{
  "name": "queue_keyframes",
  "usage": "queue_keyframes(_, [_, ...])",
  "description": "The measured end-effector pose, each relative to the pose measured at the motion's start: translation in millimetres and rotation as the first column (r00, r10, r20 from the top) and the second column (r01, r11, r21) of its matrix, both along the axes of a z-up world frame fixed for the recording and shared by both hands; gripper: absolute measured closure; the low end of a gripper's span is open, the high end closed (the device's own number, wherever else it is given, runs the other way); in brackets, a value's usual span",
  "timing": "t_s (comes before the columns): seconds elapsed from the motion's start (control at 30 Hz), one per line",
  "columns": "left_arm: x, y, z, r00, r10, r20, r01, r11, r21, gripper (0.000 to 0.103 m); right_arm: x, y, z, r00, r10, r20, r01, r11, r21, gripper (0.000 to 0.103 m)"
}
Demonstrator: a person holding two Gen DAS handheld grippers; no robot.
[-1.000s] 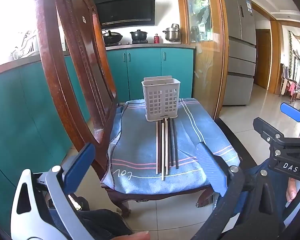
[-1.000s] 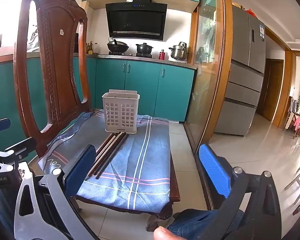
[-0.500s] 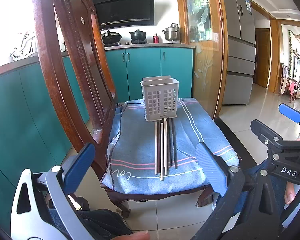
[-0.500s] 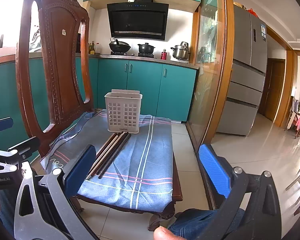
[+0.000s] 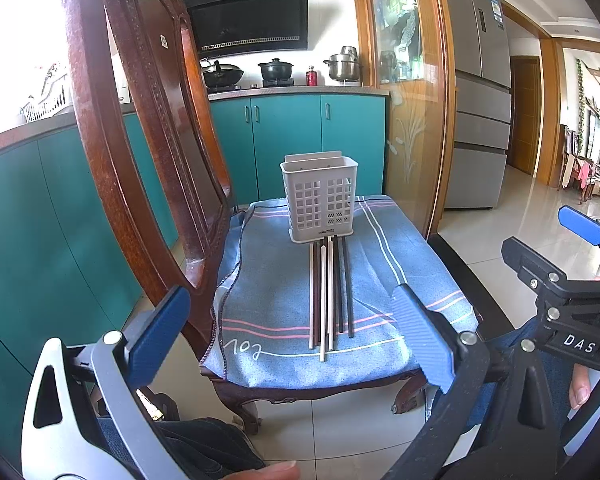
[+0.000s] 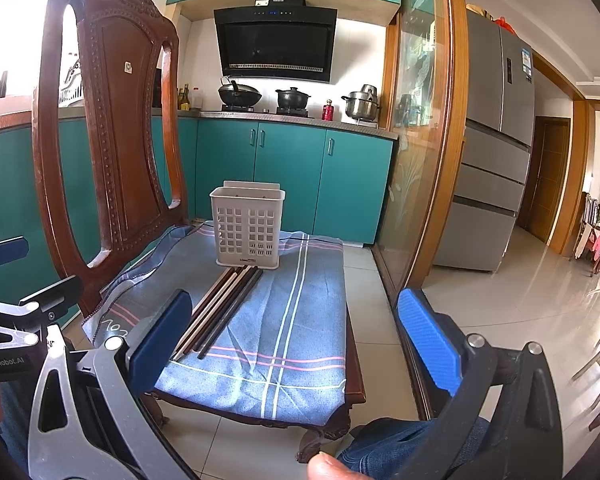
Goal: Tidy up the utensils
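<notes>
dark carved wood chair (image 5: 140,152) fills the frame's left, its seat under a blue striped cloth (image 5: 276,300). mid-frame stands a white utensil basket (image 5: 319,198); chopsticks (image 5: 329,292) lie just before it (light and dark). left gripper (image 5: 288,332) and right gripper (image 6: 288,332) gape, empty, at the bottom.

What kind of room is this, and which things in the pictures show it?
Most likely a home kitchen. A range hood hangs over pots on a stove, teal cabinets run below the counter, and a tall fridge stands to the right. The chopsticks lie on a cloth-covered chair.
</notes>
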State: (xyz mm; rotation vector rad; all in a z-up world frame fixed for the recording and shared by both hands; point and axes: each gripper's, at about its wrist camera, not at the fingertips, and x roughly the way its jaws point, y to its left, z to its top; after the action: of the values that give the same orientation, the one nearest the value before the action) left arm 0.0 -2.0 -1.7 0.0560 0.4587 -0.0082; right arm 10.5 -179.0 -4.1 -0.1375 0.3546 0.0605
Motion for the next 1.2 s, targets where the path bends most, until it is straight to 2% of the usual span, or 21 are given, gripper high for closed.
queue_keyframes(1.2, [0.1,-4.2,-1.1,1.0,-0.008,-0.008,0.008,1.0,0.009,0.003,-1.2,-0.9,-0.9,1.0,0.009,-0.003,-0.009,1.0,0.009,0.003])
